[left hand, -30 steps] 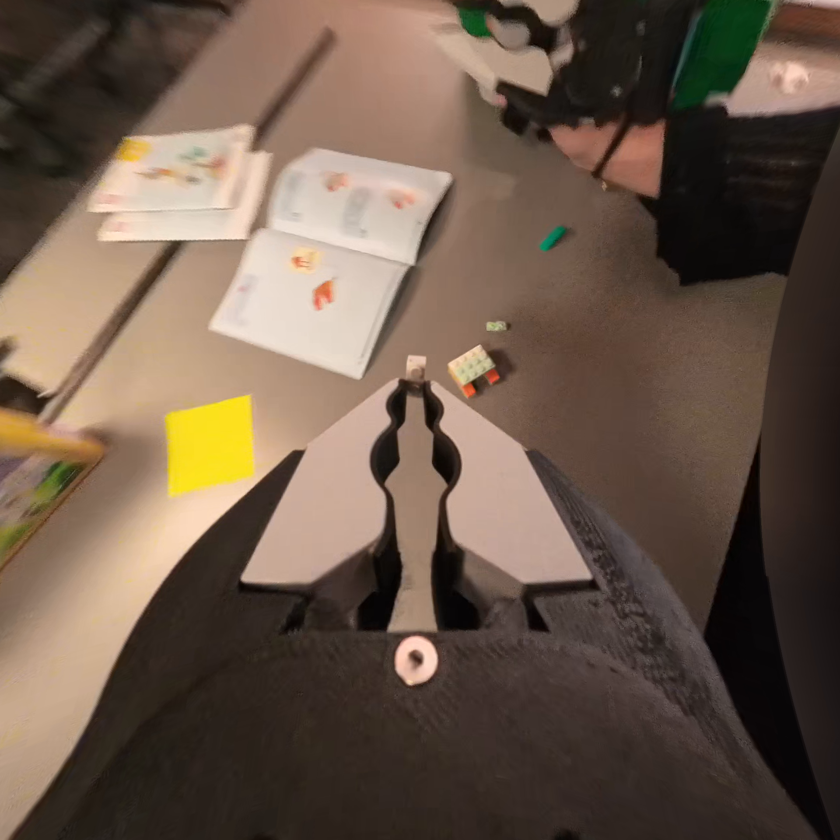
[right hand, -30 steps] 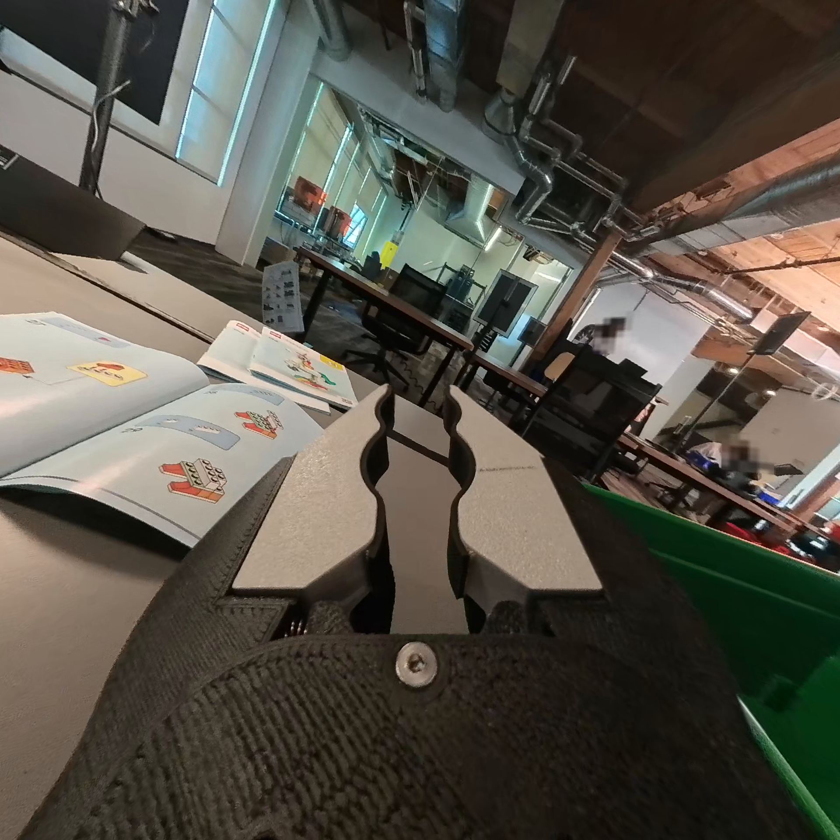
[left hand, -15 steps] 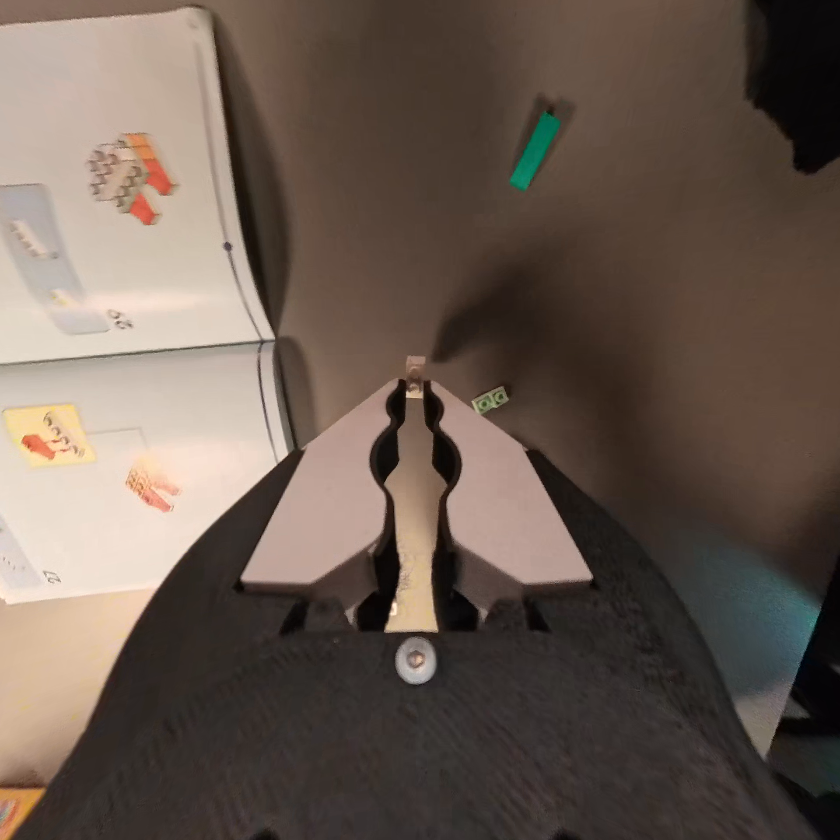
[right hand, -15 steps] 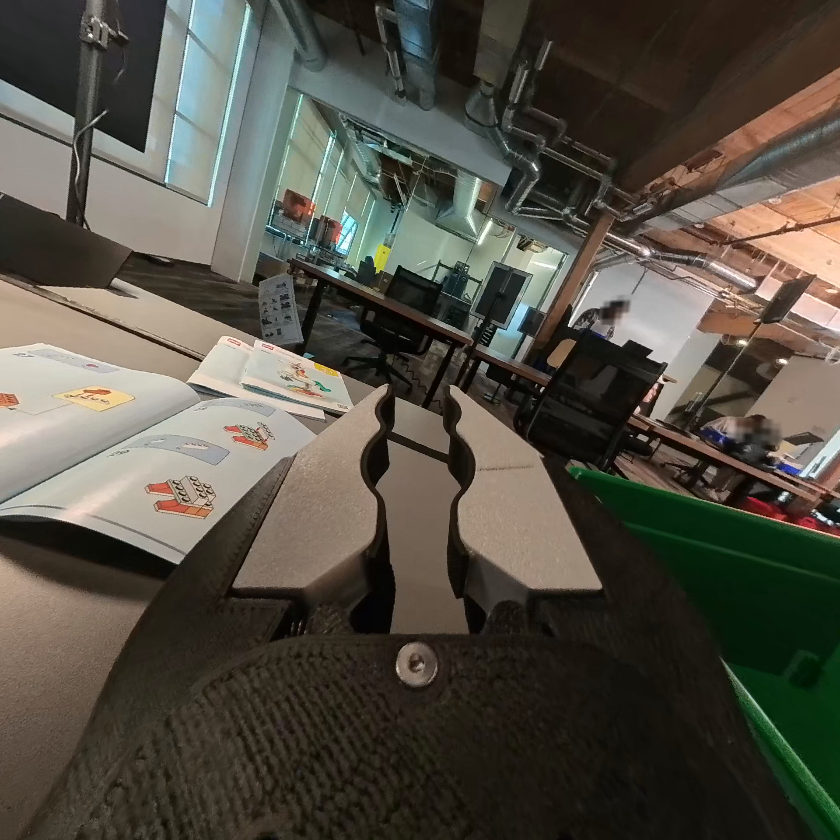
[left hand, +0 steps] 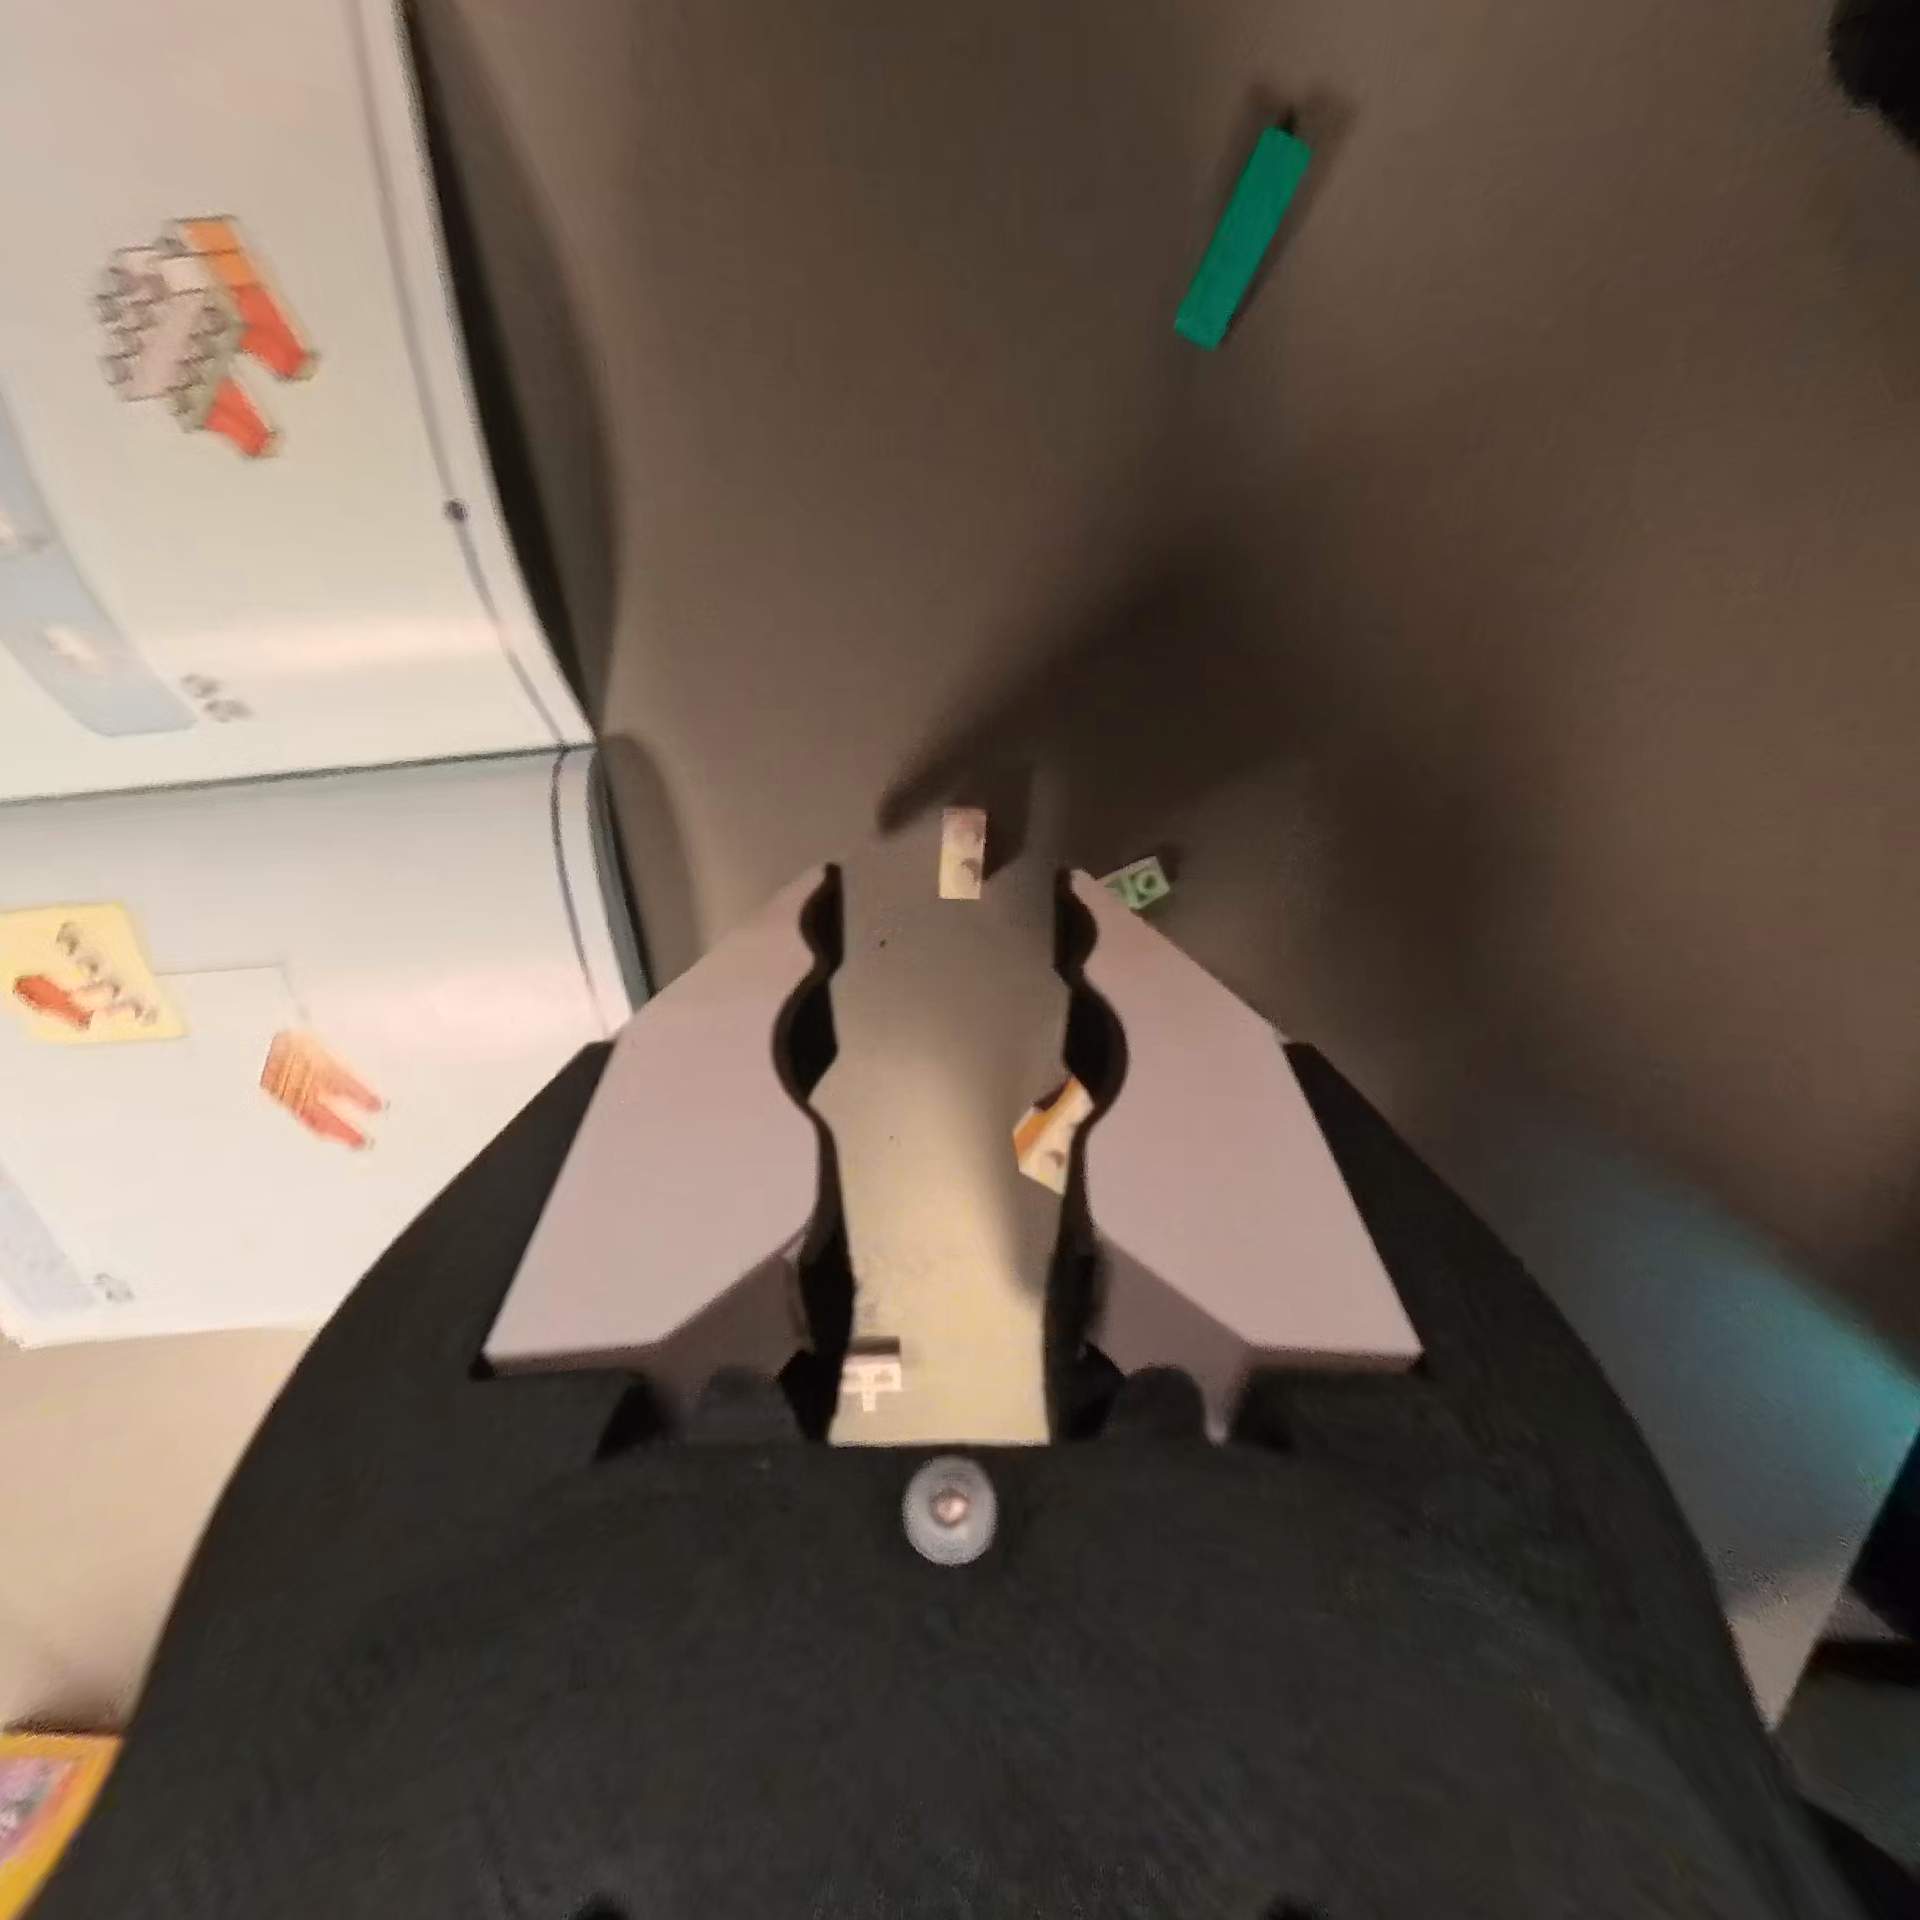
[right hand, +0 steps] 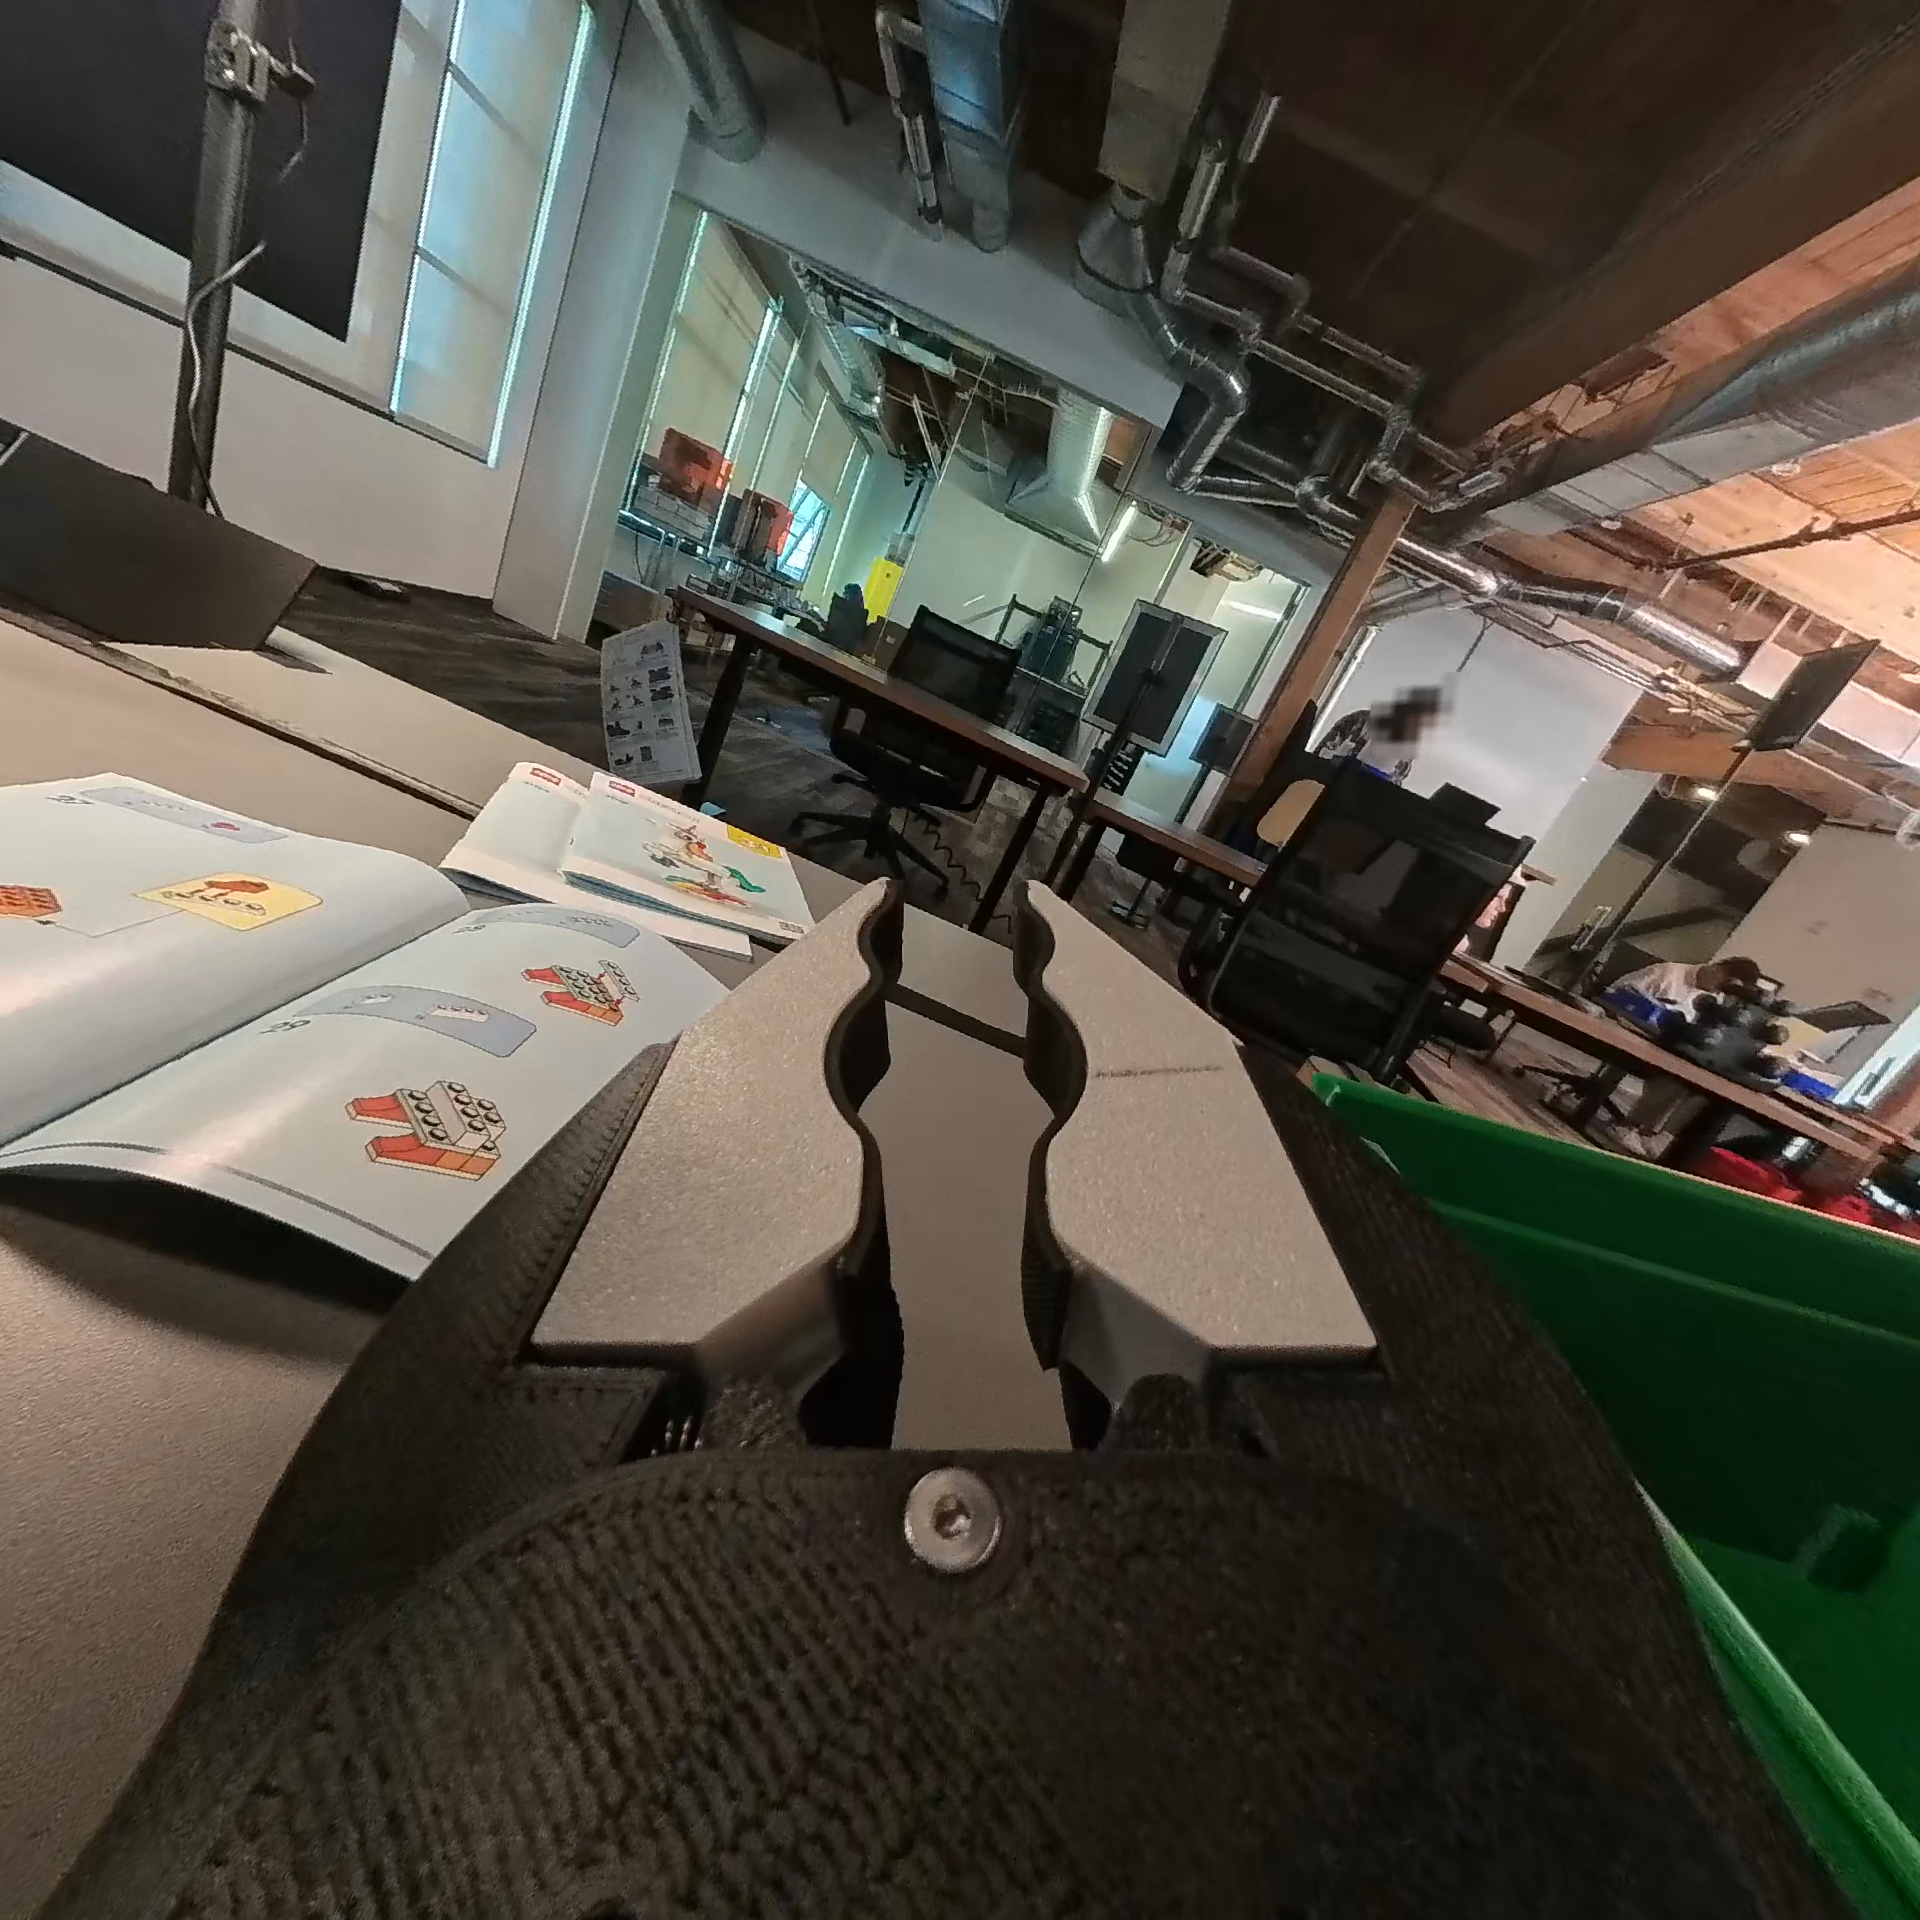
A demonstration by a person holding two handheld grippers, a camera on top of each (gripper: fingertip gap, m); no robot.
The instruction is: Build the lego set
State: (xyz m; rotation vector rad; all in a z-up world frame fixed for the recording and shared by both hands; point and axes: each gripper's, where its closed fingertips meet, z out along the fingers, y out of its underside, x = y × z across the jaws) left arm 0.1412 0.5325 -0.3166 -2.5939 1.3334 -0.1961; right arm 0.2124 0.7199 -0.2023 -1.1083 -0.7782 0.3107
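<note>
Half a second ago the left gripper (left hand: 948,883) pinched a small tan piece (left hand: 960,852); now its grey jaws stand apart, empty — the piece sits loose at the tips, seemingly on the table (left hand: 1455,644), beside a green stud piece (left hand: 1141,885). The right gripper (right hand: 954,909) rests low, part-open, empty — unchanged.

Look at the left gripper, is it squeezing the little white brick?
No, the left gripper has its jaws spread wide, and the little white brick sits loose near the fingertips, touching neither finger.
</note>
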